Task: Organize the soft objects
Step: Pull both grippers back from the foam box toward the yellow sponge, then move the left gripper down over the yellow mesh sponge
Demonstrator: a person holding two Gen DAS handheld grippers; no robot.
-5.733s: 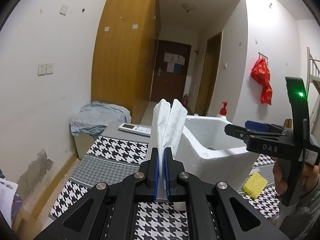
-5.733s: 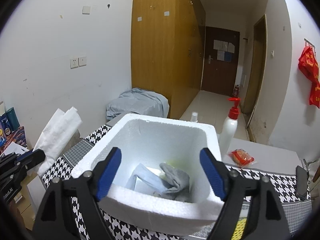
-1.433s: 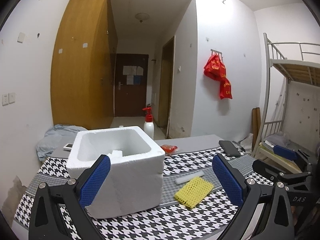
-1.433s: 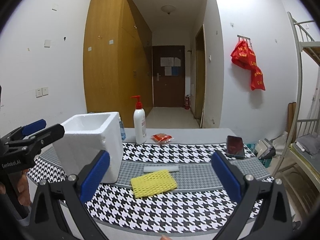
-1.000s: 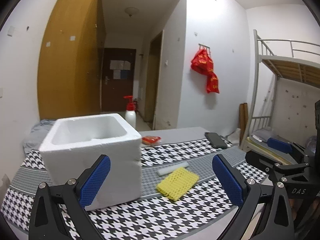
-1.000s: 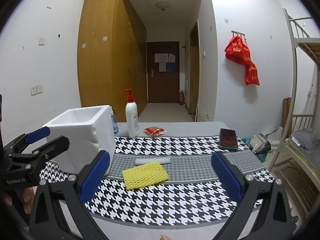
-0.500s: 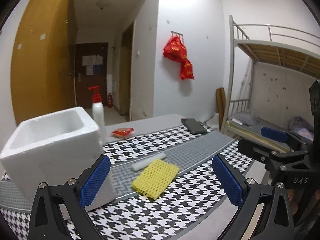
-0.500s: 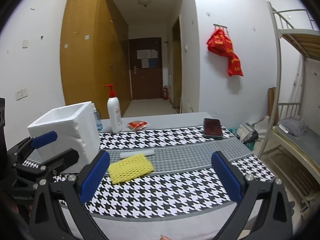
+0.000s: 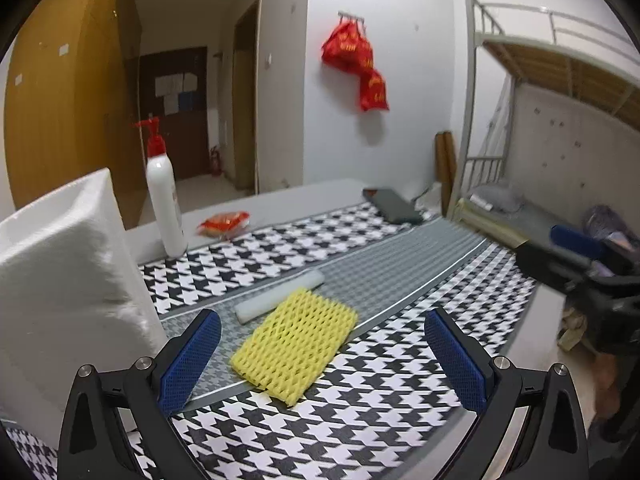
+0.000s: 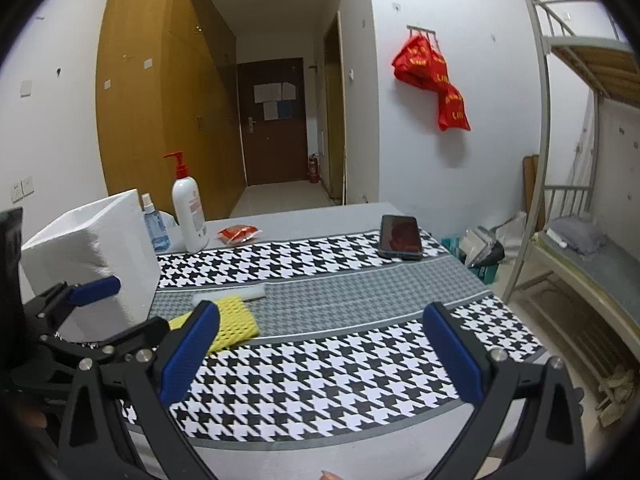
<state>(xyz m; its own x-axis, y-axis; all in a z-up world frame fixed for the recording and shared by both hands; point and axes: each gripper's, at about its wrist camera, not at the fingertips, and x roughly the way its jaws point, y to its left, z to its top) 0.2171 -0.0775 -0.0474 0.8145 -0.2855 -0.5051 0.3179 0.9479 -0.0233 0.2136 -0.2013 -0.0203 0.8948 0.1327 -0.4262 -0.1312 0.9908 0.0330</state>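
A yellow foam net (image 9: 294, 350) lies flat on the houndstooth table runner (image 9: 360, 400), directly ahead of my left gripper (image 9: 320, 318), which is open and empty just short of it. A white foam stick (image 9: 280, 296) lies behind the net, touching it. The white foam box (image 9: 60, 272) stands at the left. In the right wrist view my right gripper (image 10: 320, 308) is open and empty over the table's front. There the net (image 10: 236, 320), the stick (image 10: 248, 293) and the box (image 10: 92, 240) are to the left, with the left gripper (image 10: 120, 312) low beside them.
A white pump bottle (image 10: 190, 216) and a small spray bottle (image 10: 152, 224) stand behind the box. A red packet (image 10: 238, 233) and a dark phone (image 10: 400, 236) lie farther back. A metal bunk bed (image 10: 580, 220) stands off the table's right end.
The left gripper, earlier shut on a white folded cloth by the box, is now open and empty and has swung right towards the yellow net. The right gripper pulled back from above the box.
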